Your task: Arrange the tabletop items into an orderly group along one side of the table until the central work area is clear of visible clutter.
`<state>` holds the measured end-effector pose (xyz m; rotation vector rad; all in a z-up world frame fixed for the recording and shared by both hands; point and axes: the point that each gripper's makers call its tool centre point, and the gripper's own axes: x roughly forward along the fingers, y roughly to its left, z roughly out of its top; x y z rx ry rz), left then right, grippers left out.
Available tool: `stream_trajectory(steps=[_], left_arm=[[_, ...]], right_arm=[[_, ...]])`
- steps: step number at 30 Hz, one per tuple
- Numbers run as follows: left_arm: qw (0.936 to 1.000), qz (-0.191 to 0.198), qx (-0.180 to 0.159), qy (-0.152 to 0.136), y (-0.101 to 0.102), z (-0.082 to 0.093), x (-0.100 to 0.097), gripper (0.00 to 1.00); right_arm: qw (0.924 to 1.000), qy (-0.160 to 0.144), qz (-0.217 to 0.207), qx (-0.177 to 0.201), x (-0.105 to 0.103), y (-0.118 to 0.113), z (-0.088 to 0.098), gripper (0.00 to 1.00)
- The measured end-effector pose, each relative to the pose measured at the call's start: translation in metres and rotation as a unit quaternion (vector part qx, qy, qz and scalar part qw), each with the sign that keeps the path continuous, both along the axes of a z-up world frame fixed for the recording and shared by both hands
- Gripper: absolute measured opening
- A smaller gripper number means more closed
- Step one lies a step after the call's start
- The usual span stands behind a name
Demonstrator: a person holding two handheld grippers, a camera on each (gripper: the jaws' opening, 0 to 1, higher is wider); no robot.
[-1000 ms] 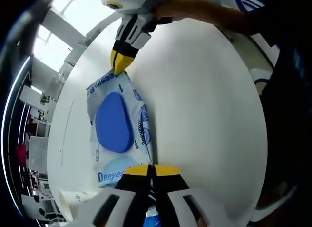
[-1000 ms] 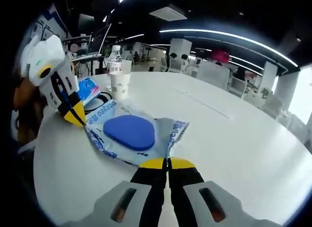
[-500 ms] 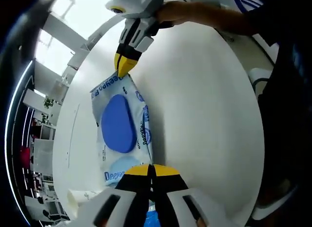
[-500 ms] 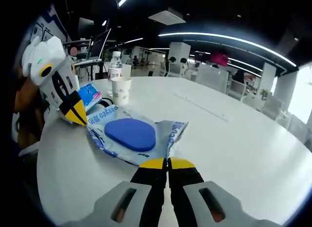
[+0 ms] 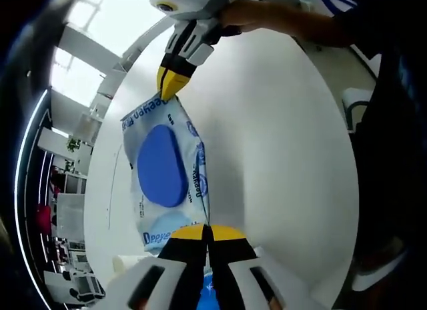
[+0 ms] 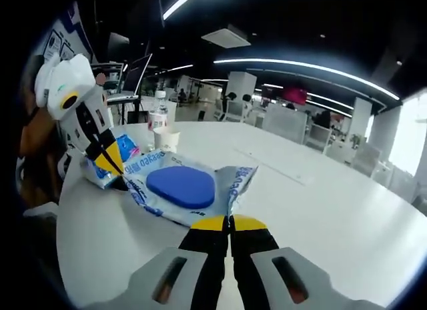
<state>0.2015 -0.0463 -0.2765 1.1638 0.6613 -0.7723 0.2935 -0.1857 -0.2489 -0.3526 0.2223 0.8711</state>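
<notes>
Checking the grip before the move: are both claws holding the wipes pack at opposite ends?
Yes, the left claw pinches one end of the wipes pack and the right claw pinches the opposite end.

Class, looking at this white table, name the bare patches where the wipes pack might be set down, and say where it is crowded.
Bare tabletop stretches beyond the wipes pack. It is crowded behind the pack, by the left gripper: paper cup, water bottle, small blue packet.

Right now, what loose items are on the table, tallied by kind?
Wipes pack, held at opposite ends by both claws: 1
Smaller blue packet: 1
Paper cup: 1
Water bottle: 1
Total: 4
</notes>
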Motion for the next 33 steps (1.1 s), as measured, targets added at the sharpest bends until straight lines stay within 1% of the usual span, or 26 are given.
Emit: stream_trajectory(steps=[7,10,15,19,22,26,33], left_arm=[[0.9998,-0.005,0.015,-0.011,0.006,0.007,0.005,0.00],[0.9997,-0.007,0.020,-0.012,0.009,0.009,0.007,0.00],[0.9994,-0.011,0.027,-0.019,0.016,0.015,0.015,0.00],[0.9989,-0.023,0.032,-0.024,0.021,0.022,0.022,0.00],[0.9985,-0.034,0.035,-0.026,0.021,0.024,0.027,0.00],[0.9979,-0.048,0.036,-0.024,0.025,0.024,0.033,0.00],[0.9967,-0.068,0.038,-0.025,0.027,0.022,0.042,0.00]], right_arm=[[0.9994,-0.009,-0.014,0.029,-0.005,0.002,0.012,0.00],[0.9992,-0.012,-0.020,0.032,-0.005,0.004,0.012,0.00],[0.9978,-0.011,-0.036,0.054,-0.004,0.005,0.017,0.00],[0.9964,-0.013,-0.052,0.066,-0.003,0.006,0.022,0.00],[0.9949,-0.016,-0.065,0.075,-0.003,0.005,0.027,0.00],[0.9933,-0.017,-0.080,0.081,-0.004,0.005,0.029,0.00],[0.9916,-0.024,-0.105,0.071,-0.004,0.007,0.029,0.00]])
